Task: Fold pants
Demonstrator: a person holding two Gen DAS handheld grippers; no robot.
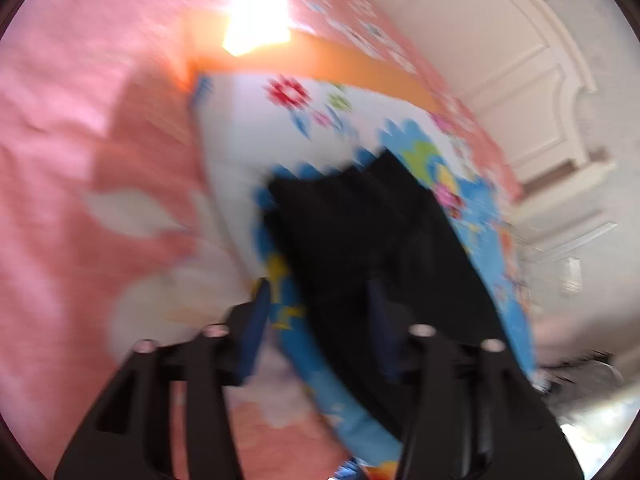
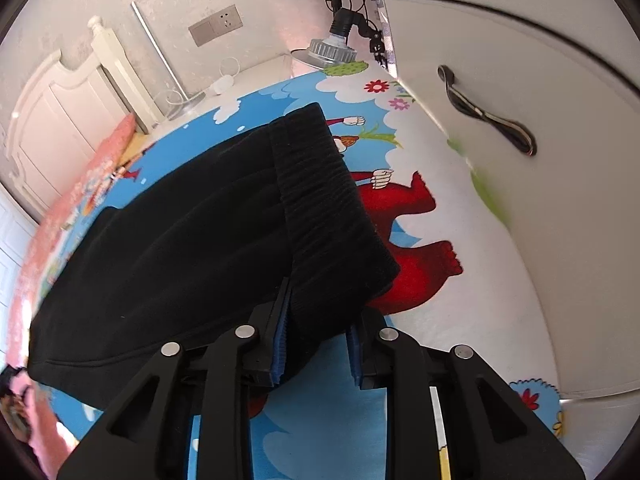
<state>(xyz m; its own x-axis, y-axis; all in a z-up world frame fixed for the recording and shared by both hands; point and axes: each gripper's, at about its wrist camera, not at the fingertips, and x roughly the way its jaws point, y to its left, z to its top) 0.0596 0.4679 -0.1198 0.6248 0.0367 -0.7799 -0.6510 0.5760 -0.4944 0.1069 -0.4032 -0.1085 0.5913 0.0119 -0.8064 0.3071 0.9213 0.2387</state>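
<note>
Bed with cartoon sheet; black pants lie on it, partly folded. Right tongs pinch the waistband; left tongs are parted, gripping nothing. Next, probably a regrip for another fold.

My pants are black and soft, lying across the blue cartoon mat, already doubled into a long flat band. The ribbed elastic waistband runs along the end nearest me, its corner lifted off the mat. In my left view they show only as a blurred dark shape.
</note>
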